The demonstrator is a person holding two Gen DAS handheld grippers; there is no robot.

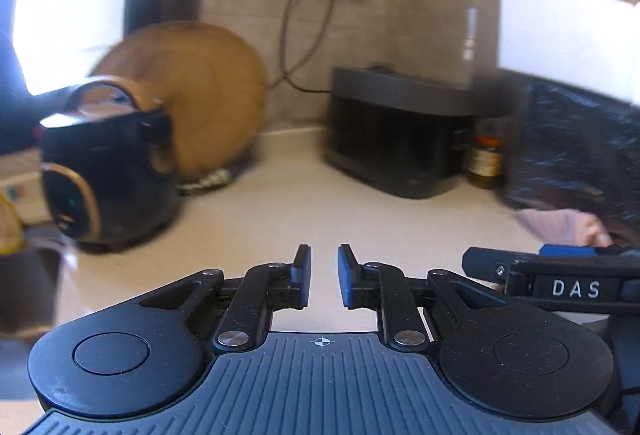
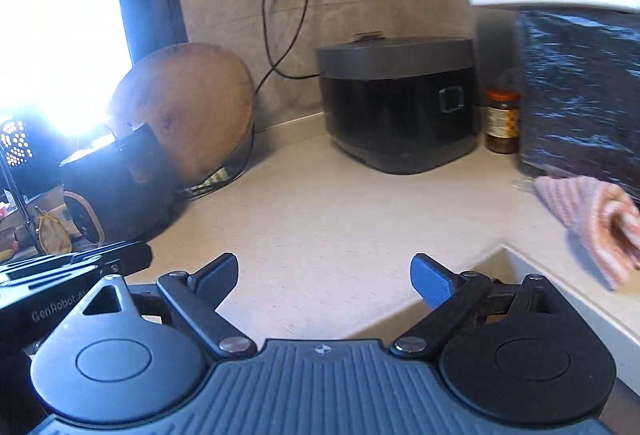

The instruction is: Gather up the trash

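Observation:
My left gripper point(image 1: 324, 277) hovers above the pale countertop point(image 1: 280, 219) with its jaws nearly closed, a narrow gap between the pads and nothing held. My right gripper point(image 2: 324, 275) is wide open and empty above the same countertop point(image 2: 340, 219). Its body shows at the right edge of the left wrist view point(image 1: 560, 283). A black plastic bag point(image 2: 580, 91) lining a white bin stands at the right; it also shows in the left wrist view point(image 1: 576, 155). No loose trash shows on the counter.
A dark rice cooker point(image 2: 400, 103) stands by the back wall with a brown jar point(image 2: 502, 121) beside it. A black kettle point(image 1: 104, 179) and a round wooden board point(image 1: 200, 95) stand at the left. A pink cloth point(image 2: 592, 219) lies at the right by a sink edge point(image 2: 560, 275).

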